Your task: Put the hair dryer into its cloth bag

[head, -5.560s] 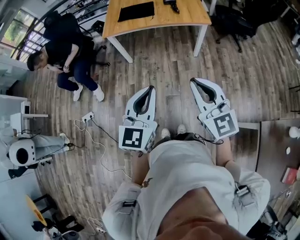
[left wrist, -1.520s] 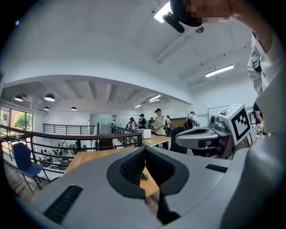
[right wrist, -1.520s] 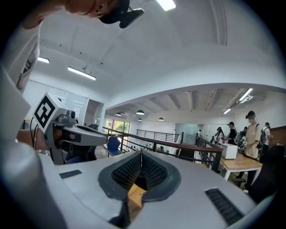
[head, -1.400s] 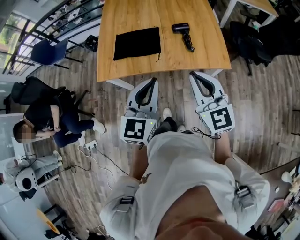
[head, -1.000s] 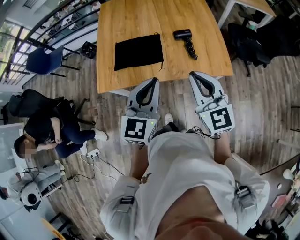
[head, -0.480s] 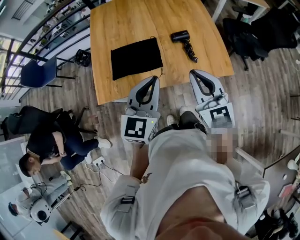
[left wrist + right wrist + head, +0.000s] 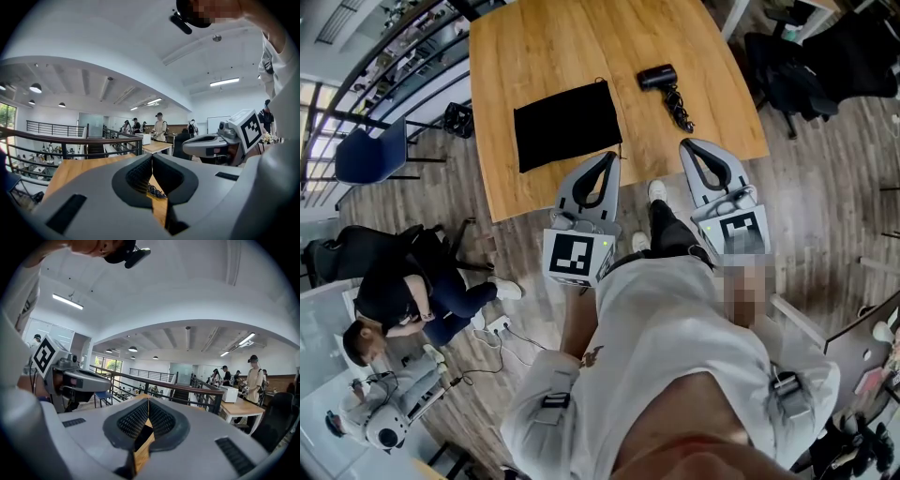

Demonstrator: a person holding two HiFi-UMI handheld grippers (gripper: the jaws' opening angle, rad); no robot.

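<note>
- Head view: the hair dryer (image 7: pixel 659 78) lies on the far right part of the wooden surface (image 7: pixel 544 47), with its coiled cord (image 7: pixel 680 111) trailing toward the near edge.
- The cloth bag (image 7: pixel 565 124) lies flat to the left of the dryer, well apart from it. Nothing bulges in it, and I cannot make out which end is the mouth.
- The left tool (image 7: pixel 607 157) hangs at the near edge of the surface, just short of the bag's near right corner. The right tool (image 7: pixel 687 145) hangs at the same edge, nearer the cord's end. Neither touches anything.
- Left gripper view: the jaws are pressed together at the tips with nothing between them. Through the oval gap behind the tips show the wood and a bit of the coiled cord, farther off. The right tool sits alongside at the right.
- Right gripper view: the jaws are likewise pressed together and empty. Wood and a dark patch, probably the bag, show below the tips. The left tool sits alongside at the left.
- Progress, as I judge it: nothing of the task is done. The dryer is outside the bag, the bag is unopened, and neither is grasped.
- Left to do: spread the jaws, open the bag's mouth and hold it, pick up the dryer, feed it in with the cord.
</note>
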